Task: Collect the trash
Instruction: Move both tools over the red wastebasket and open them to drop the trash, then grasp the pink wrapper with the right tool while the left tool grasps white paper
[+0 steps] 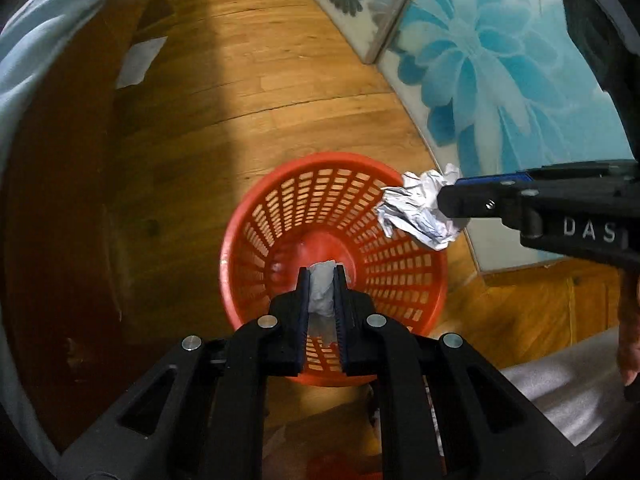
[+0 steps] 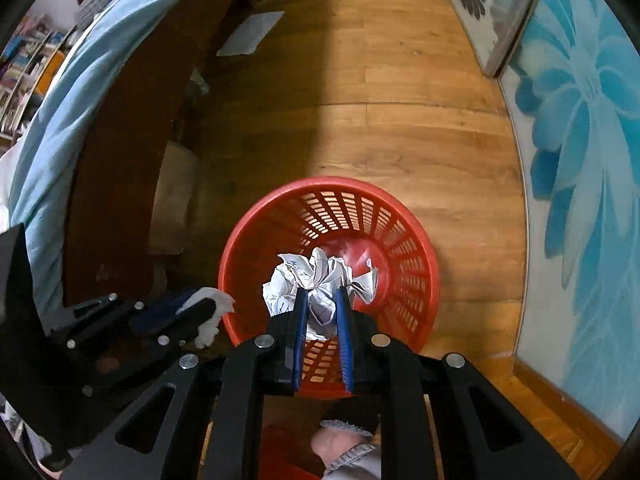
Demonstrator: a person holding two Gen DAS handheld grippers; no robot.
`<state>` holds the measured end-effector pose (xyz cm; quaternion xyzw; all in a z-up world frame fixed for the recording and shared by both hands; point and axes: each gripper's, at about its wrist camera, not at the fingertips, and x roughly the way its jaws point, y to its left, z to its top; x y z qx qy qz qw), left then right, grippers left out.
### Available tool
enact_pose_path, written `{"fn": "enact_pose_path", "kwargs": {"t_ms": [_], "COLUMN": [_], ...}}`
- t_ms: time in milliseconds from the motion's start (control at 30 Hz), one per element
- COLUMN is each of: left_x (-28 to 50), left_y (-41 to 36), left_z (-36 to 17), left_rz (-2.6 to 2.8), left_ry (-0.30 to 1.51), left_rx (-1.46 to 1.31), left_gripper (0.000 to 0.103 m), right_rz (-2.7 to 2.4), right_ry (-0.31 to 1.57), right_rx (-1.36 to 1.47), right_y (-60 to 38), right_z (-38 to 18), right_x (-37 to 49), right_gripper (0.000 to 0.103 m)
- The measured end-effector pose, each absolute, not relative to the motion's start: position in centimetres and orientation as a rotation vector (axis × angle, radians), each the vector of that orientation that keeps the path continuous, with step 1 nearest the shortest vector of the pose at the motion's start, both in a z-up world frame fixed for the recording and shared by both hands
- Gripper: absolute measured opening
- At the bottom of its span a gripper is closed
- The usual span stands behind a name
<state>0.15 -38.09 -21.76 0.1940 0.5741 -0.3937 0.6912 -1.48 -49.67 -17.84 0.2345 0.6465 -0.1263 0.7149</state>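
A red mesh wastebasket (image 1: 256,216) (image 2: 412,264) stands on the wooden floor. My left gripper (image 1: 323,276) points down over its mouth, shut on a white tissue wad (image 1: 322,292). In the right wrist view that left gripper (image 2: 208,316) comes in from the left with the tissue wad (image 2: 208,334) at the basket's rim. My right gripper (image 2: 323,300) hangs over the basket, shut on a crumpled paper ball (image 2: 316,276). From the left wrist view the right gripper (image 1: 448,204) enters at the right, with the paper ball (image 1: 412,208) over the basket's right rim.
A dark wooden bed frame (image 2: 120,184) with a light blue cover (image 2: 68,108) runs along the left. A flat sheet of paper (image 2: 250,34) lies on the floor beside it. Blue floral panels (image 1: 500,72) (image 2: 580,160) line the right side. A person's slippered foot (image 2: 344,440) is below the basket.
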Motion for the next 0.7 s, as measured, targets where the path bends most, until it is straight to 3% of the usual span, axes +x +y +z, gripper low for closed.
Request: {"fn": "enact_pose_path", "kwargs": {"t_ms": [167,267,300,333,433,567,700], "left_x": [-0.7,-0.5,-0.6,-0.4,-0.1,-0.1,0.3], "left_y": [-38.5,-38.3,-38.1,-37.7,-36.5,-34.7,-31.4], "left_z": [-20.4,-20.1,-20.0,-19.8,-18.7,-16.5,-13.3], "left_rz": [-0.909,-0.899,-0.896,-0.89,-0.867,-0.861,-0.837], "left_ry": [1.25,1.244,1.253,1.262,1.243,1.208,1.15], "left_rx": [0.442,0.433,0.426,0.417,0.406,0.391,0.368], "left_gripper": [0.013,0.018,0.02,0.027,0.068,0.078,0.078], "right_rz": [-0.305,-0.343,-0.358,-0.377,-0.398,-0.399,-0.326], "right_ry": [1.431,1.422,1.411,1.39,1.337,1.241,1.148], "right_rx": [0.513,0.512,0.521,0.546,0.594,0.639,0.661], "right_y": [-50.0,-50.8,-51.2,-51.8,-53.3,-53.3,-51.2], "right_z": [-18.0,-17.6,-17.4,-16.7,-15.5,-12.3,-9.1], "right_x": [-1.7,-2.3,-2.6,-2.7,-3.0,-2.7,-1.4], "right_gripper": [0.02,0.046,0.051,0.051,0.053,0.056,0.061]}}
